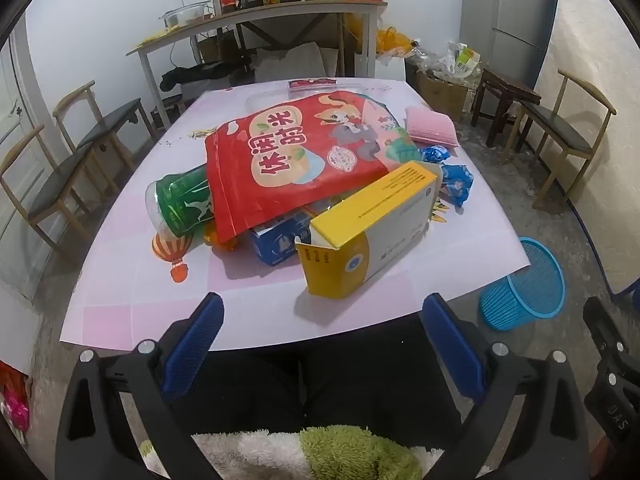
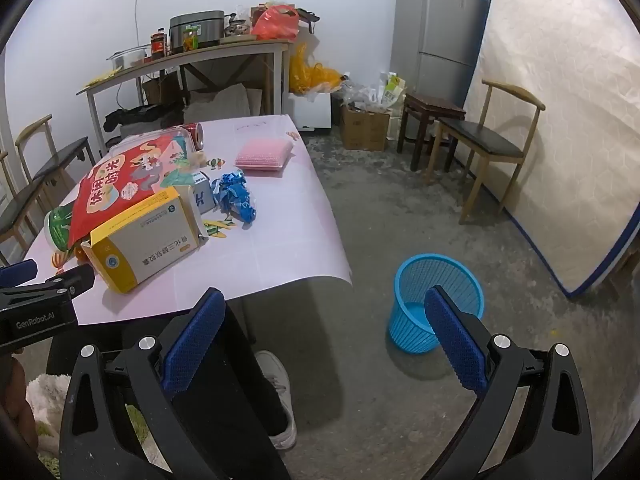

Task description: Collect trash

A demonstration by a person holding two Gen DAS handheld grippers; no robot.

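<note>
Pink film covers the desk [image 1: 132,288], and the trash sits heaped near its middle: a red bag [image 1: 304,156] draped over a green bottle [image 1: 182,204] and a blue carton [image 1: 280,240], with a yellow box [image 1: 372,228] leaning on the pile's near side and blue wrappers [image 1: 456,182] just beside it. Both tools hang short of the desk with nothing between their jaws, which stand wide apart: the left gripper [image 1: 320,344] faces the heap, and the right gripper [image 2: 324,340] looks past the desk corner toward the blue bin [image 2: 438,300] on the floor. The main risk, as I judge it, is the stacking. Pulling the box or the bag first could roll the bottle toward the desk's left edge or scatter the light wrappers. The box's near flap is open, so a pinch across that end may crush it rather than hold it. The bag looks slick and limp and could slide out of a shallow grip. The bin stands apart from the desk, and it seems light, so a drop from the desk's edge could miss it or tip it. A pink sponge [image 2: 264,154] lies farther back and may not be trash at all. Around the desk are wooden chairs [image 2: 480,148], a cluttered side table [image 2: 192,58], a fridge [image 2: 436,28], a mattress [image 2: 560,128] against the wall and a rough concrete floor [image 2: 400,216].
</note>
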